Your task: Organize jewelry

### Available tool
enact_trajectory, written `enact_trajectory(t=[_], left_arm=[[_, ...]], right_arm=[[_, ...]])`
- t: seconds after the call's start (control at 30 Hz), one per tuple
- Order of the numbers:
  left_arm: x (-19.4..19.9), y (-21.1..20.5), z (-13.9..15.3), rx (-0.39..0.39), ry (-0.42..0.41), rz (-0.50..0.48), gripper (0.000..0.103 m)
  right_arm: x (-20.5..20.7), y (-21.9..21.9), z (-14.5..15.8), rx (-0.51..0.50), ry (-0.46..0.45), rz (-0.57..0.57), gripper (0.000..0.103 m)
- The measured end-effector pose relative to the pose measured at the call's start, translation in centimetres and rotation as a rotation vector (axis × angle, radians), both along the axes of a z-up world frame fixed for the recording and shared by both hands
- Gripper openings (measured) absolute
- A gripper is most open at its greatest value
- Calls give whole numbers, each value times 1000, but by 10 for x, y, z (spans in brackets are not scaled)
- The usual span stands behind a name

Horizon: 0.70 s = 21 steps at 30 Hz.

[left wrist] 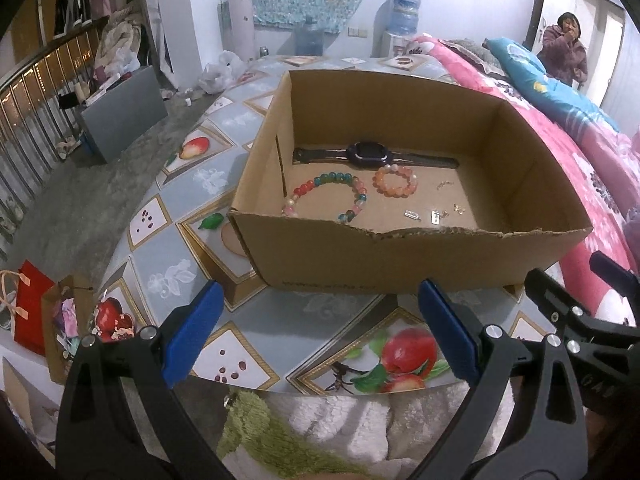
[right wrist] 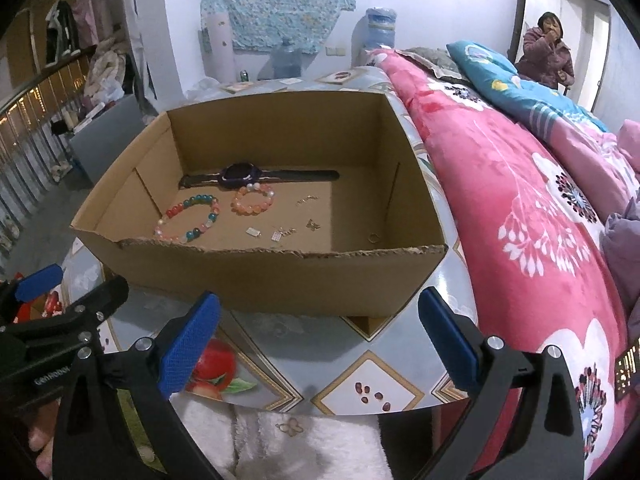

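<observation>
Left tongs (left wrist: 320, 320): released, blue pads spread wide with nothing between them, held over the near edge of the desk in front of the box.
Right tongs (right wrist: 320, 328): released too, pads as far apart as the left pair's, empty, also short of the box's near wall; in the left wrist view they show at the right edge, beside the left pair.
Desk (left wrist: 224, 352): covered by a glossy cloth printed with fruit and framed diamond panels.
Cardboard box (right wrist: 248, 276): open-topped, standing on the desk, its near rim torn and ragged; all the jewelry lies on its floor.
Watch (left wrist: 364, 151): dark, strap laid out flat, along the far wall of the box.
Multicoloured bead bracelet (left wrist: 326, 196): red, green, blue and pink beads, in the left part of the box floor, near the front wall.
Orange bead bracelet (left wrist: 396, 181): smaller, just right of the multicoloured one and just in front of the watch; whether it touches the watch I cannot tell.
Small pendants (right wrist: 276, 235): two little rectangular tags and some gold-coloured bits scattered mid-floor, right of the bracelets.
Ring (right wrist: 373, 237): thin, lying alone toward the right front corner of the box, seen only in the right wrist view.
Bed (right wrist: 520, 208): pink floral quilt, right beside the desk.
Person (right wrist: 546, 56): in the background beyond the bed, a hand raised to the face.
</observation>
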<state>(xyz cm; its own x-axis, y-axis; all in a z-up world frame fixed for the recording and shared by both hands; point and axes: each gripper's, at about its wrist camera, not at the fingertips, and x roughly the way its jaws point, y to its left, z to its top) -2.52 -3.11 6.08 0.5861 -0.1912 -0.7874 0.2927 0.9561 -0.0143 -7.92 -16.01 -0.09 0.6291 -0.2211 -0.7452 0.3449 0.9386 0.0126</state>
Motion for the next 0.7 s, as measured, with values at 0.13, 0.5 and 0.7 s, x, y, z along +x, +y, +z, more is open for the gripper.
enact_trajectory(t=[0.13,0.5,0.7], left_arm=[[0,-1,1,8,-2,1,94],[3,-5,-1,14,15,5,94],[5,-8,-3,16,34,7,94]], right_arm=[[0,-3,-1,9,3,-6,97],[2,-9,-4,36,15,-22,97],[5,-12,-7,45,27,-28,97]])
